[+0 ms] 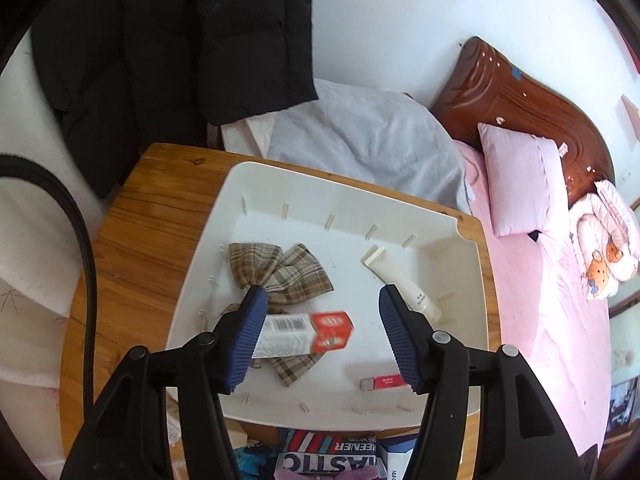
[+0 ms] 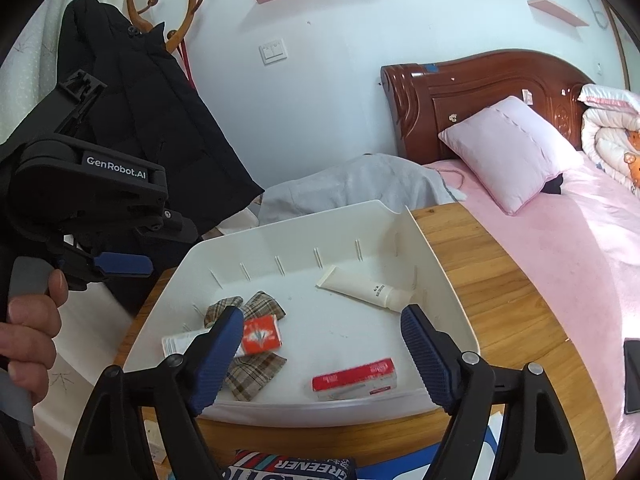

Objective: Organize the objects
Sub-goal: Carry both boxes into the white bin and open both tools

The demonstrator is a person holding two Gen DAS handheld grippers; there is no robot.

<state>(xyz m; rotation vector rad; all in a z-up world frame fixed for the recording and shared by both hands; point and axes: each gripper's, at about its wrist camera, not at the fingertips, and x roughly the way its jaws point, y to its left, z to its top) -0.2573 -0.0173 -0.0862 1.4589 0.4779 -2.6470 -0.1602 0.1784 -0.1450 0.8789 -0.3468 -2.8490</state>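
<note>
Step in hand: judged from the layout, the sorting was part done; four things already lay in the white tray [image 2: 436, 276], and more packets waited on the bench [image 2: 504, 320] at the near edge.
Task things: a plaid cloth bow [image 1: 280, 270] sat in the tray's left half with an orange-and-white box [image 1: 306, 334] lying across it; a white tube [image 1: 402, 282] lay toward the far right; a small red box [image 2: 355, 378] lay by the near wall.
Left gripper [image 1: 323, 334]: it hovered above the tray, jaws spread wide and holding nothing, with the orange-and-white box below the gap.
Right gripper [image 2: 323, 356]: likewise wide apart and empty, aimed over the tray's near half, the small red box below and between its fingers.
Hand pose: in the right wrist view the person's left hand [image 2: 30, 320] wrapped the left gripper's handle from below, well left of the tray, tool pitched downward.
Doing it well: probably turn back to the near-edge packets, take one across its narrow side, and set it into bare tray floor, not on the bow.
Risk: the box lay loose on soft cloth, so a nudge would likely shift both.
</note>
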